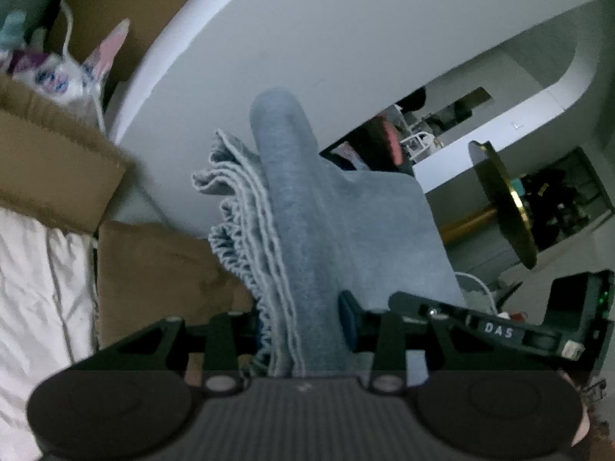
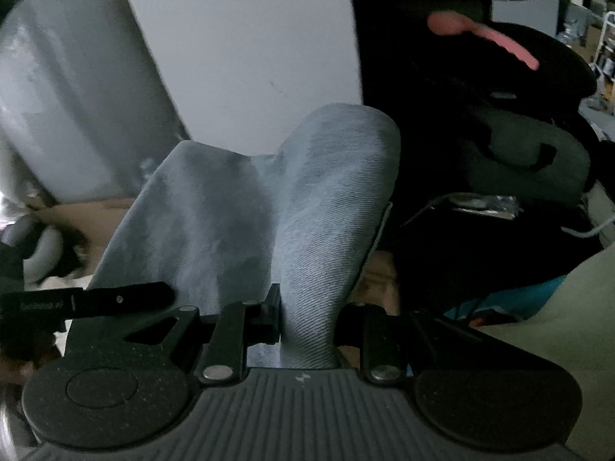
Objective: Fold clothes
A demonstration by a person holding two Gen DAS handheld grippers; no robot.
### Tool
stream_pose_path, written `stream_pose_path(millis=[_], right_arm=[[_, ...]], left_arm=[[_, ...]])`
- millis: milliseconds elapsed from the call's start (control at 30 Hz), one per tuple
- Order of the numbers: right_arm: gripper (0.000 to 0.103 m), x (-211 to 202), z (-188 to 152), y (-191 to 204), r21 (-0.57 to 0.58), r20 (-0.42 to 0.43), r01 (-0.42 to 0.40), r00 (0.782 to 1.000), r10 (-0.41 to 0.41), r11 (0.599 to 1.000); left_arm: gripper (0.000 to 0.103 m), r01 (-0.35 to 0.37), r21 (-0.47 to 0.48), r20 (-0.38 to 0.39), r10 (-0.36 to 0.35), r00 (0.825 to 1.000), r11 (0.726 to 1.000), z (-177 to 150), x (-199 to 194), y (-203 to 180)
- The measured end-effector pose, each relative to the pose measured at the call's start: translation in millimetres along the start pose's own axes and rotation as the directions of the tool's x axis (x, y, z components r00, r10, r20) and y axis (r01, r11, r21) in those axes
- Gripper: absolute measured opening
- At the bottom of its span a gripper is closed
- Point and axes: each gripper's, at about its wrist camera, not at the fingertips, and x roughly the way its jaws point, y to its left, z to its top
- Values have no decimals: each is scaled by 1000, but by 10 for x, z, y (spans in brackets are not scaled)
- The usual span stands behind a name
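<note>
White table [image 1: 346, 38], one blue garment [image 1: 307, 230]

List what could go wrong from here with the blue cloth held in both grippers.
1. The left gripper pinches several stacked hemmed layers of the blue cloth; a layer may slip out and spoil the fold.
2. The right gripper holds only a narrow bunched ridge, so the cloth may land creased.
3. The cardboard box sits close beside the white table; a hanging edge could catch on it.
</note>
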Motion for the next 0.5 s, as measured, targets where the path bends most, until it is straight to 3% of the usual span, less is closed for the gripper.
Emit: stream_pose_path(millis=[500], right_arm=[[23,1135,-643,-55,4,53,90,994,-90,996]], left_arm=[[39,-4,-18,60,5,998,1000,-433,535,831]])
